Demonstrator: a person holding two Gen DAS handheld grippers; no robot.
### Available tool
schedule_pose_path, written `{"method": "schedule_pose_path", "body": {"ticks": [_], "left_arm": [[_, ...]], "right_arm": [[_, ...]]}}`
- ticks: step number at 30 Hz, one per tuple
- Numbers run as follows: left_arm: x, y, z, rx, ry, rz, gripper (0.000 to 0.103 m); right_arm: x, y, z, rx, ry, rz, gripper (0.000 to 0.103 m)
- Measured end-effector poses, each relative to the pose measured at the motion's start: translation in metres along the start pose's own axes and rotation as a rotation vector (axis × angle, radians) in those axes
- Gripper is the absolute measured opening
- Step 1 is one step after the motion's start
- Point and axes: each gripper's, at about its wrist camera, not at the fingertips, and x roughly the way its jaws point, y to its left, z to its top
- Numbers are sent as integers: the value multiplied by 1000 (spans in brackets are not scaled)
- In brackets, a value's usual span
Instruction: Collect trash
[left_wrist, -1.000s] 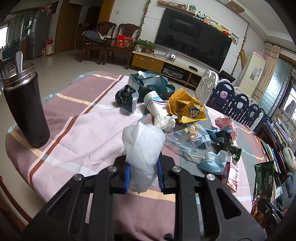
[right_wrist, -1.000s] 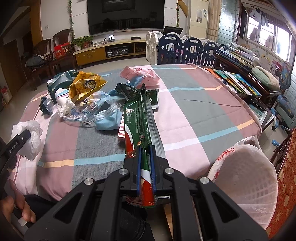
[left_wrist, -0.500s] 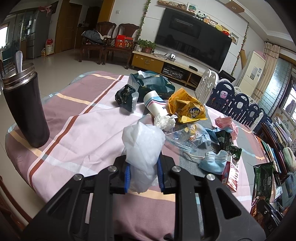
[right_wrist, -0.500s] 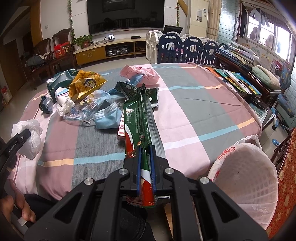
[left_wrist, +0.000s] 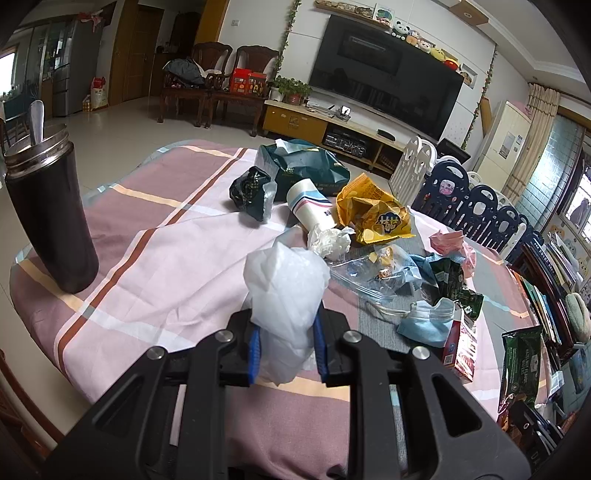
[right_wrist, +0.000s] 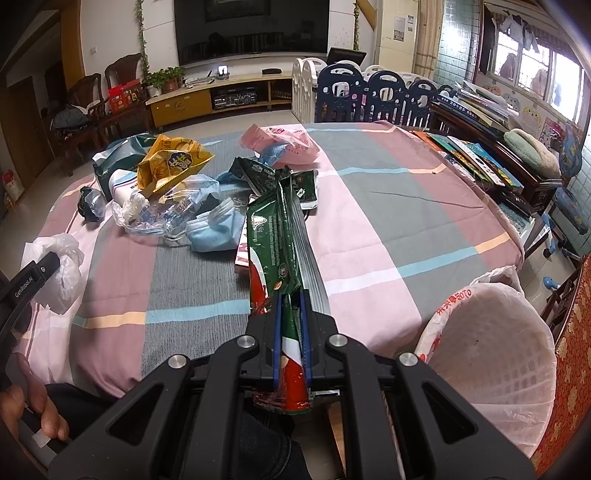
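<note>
My left gripper (left_wrist: 286, 339) is shut on a crumpled white plastic bag (left_wrist: 286, 291), held above the near edge of the table. My right gripper (right_wrist: 292, 334) is shut on a long green and red snack wrapper (right_wrist: 275, 236) that sticks out over the table. The white bag also shows at the left of the right wrist view (right_wrist: 62, 266). A bin lined with a white bag (right_wrist: 495, 350) stands by the table, right of my right gripper. A pile of trash lies mid-table: a yellow chip bag (left_wrist: 373, 214), blue face masks (left_wrist: 428, 321), a pink wrapper (right_wrist: 280, 146).
A tall black tumbler with a spoon (left_wrist: 48, 218) stands at the table's left edge. The table has a striped pink and grey cloth (right_wrist: 388, 206). Books and a bench (right_wrist: 491, 162) line the right side. A person's hand (right_wrist: 26, 410) shows at lower left.
</note>
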Motion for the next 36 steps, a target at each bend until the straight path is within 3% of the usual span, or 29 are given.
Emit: {"method": "schedule_pose_path", "body": {"ticks": [36], "left_arm": [[0, -1, 0, -1, 3, 2, 24]], "right_arm": [[1, -1, -1, 3, 9, -2, 10]]}}
